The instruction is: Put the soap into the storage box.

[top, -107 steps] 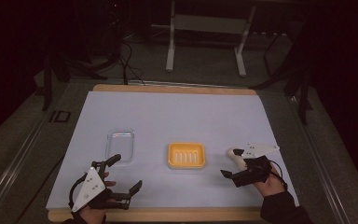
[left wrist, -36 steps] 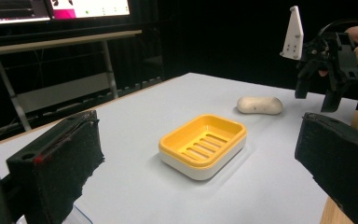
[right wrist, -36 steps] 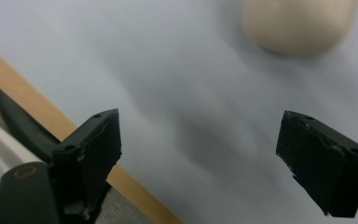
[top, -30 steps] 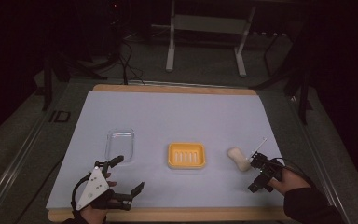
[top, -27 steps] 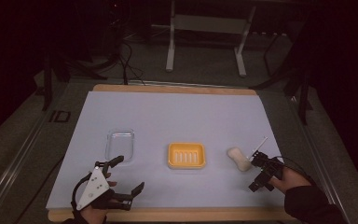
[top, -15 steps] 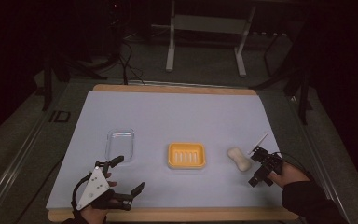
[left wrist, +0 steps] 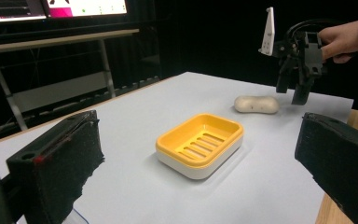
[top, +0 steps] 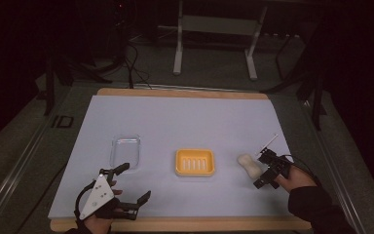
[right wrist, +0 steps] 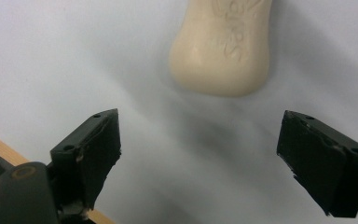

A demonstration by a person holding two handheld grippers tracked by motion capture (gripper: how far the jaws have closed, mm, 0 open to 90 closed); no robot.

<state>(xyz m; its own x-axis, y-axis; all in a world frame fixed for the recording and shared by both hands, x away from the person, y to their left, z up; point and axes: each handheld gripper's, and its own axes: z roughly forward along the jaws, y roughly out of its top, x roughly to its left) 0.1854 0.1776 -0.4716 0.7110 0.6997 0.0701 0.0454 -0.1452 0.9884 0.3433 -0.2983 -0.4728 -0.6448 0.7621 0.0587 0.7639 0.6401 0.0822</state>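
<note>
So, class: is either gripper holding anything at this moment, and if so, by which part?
Nothing is held. The right gripper is open, with the soap bar lying beyond its jaws, untouched. The left gripper is open too, with nothing between its jaws.

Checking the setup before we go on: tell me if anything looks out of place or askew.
Nothing looks damaged or spilled. The soap bar lies bare on the table, right of the empty yellow soap dish. The right gripper hovers open beside it.

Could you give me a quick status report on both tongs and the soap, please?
Right tongs open, poised just short of the soap bar. Left tongs open, idle. Soap flat on the table, beside the yellow dish. Nothing between.
</note>
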